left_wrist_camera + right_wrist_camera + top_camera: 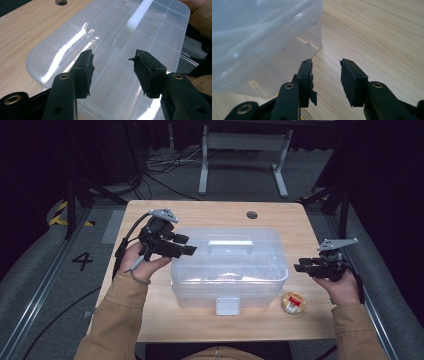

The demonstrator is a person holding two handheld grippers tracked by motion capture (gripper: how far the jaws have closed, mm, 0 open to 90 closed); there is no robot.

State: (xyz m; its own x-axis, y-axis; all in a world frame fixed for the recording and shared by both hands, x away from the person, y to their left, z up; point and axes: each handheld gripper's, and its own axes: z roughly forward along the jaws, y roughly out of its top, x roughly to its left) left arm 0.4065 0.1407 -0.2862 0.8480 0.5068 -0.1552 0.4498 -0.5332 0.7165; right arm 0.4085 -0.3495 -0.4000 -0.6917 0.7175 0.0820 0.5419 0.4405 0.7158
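Nearest me, a small round tin (293, 302) with a red-and-white label sits on the wooden counter (150, 320) by the front right corner of the clear plastic box (230, 267). The box lies mid-counter, lid shut, white latch (227, 306) facing me, handle (230, 242) on top. My right gripper (305, 266) hovers just beside its right end, fingers (305, 77) apart, empty. My left gripper (186, 245) hangs over the lid's left edge — fingers (85, 70) apart too. Farther off, a cable hole (252, 214) in the counter.

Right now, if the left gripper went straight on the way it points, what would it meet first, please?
Probably the clear lid of the plastic storage box: the open left gripper points down onto it, with nothing between, though depth is hard to judge.
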